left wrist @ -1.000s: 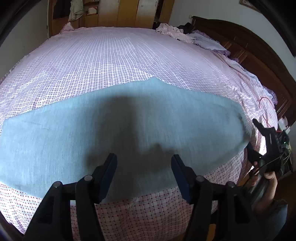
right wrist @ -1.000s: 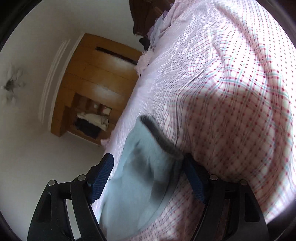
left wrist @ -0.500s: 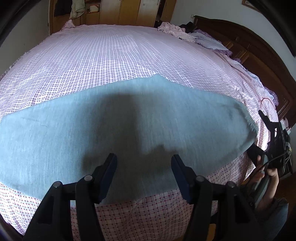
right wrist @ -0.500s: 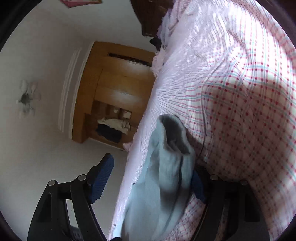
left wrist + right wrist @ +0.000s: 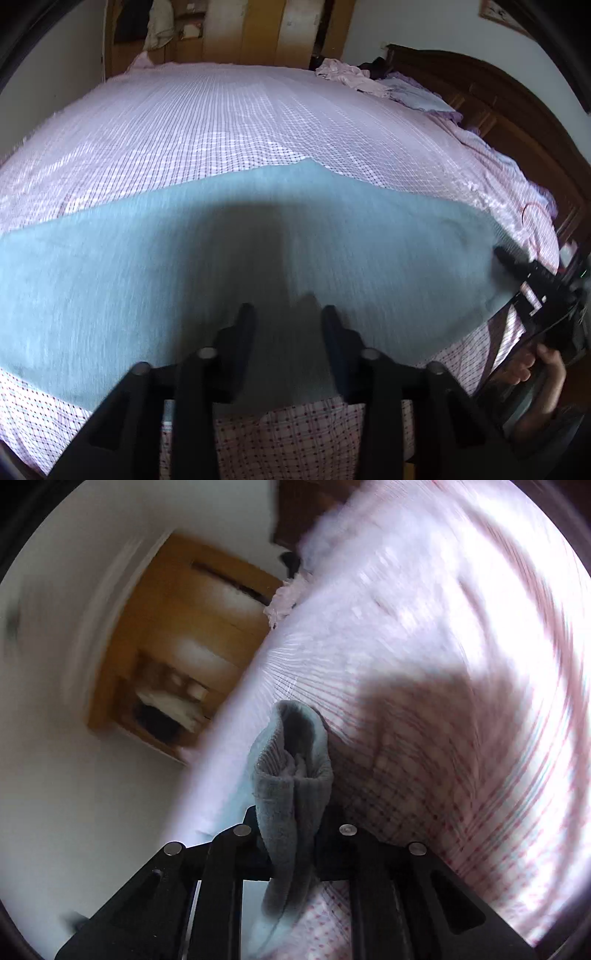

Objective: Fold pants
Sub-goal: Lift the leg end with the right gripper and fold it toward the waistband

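Light blue pants lie spread flat across the near part of a bed with a pink checked sheet. My left gripper is open, its jaws partly closed in, low over the pants' near edge. My right gripper is shut on the pants' ribbed end, which bunches up between its fingers. In the left wrist view the right gripper shows at the pants' right end, held by a hand.
A dark wooden headboard runs along the right. Loose clothes and pillows lie at the bed's far right corner. A wooden wardrobe stands behind the bed; it also shows in the right wrist view.
My right gripper has closed on the pants' ribbed end and swung round. My left gripper's jaws have narrowed and it has come lower over the pants.
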`<state>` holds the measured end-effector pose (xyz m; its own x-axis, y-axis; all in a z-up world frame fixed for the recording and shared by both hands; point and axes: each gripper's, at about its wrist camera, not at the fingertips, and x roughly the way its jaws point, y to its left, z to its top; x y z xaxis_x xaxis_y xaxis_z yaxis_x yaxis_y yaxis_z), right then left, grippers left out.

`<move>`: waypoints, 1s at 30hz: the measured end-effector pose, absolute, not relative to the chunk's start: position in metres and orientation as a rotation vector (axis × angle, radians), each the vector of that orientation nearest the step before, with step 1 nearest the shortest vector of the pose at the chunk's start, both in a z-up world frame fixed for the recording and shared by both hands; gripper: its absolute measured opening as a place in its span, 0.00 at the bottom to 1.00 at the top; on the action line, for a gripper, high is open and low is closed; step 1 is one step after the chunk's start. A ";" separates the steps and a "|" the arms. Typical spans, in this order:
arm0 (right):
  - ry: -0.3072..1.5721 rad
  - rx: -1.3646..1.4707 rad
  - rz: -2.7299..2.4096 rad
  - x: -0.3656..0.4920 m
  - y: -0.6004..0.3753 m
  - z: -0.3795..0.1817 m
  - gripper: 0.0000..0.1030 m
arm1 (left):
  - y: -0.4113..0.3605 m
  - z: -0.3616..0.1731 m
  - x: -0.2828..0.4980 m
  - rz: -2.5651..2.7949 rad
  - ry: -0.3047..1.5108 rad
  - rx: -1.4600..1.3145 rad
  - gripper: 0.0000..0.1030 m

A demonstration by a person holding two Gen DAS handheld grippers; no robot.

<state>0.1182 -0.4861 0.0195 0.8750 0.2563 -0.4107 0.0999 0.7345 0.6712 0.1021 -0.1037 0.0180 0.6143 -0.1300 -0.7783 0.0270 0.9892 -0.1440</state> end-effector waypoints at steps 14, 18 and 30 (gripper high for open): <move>0.400 0.619 0.138 0.111 -0.458 0.074 0.07 | -0.123 0.014 0.095 -0.089 0.870 -0.097 0.08; 0.374 0.510 0.183 0.108 -0.432 0.111 0.07 | -0.138 -0.022 0.094 -0.070 0.931 -0.019 0.07; 0.260 0.099 0.288 0.080 -0.300 0.216 0.07 | -0.061 0.030 0.068 -0.154 0.915 -0.360 0.28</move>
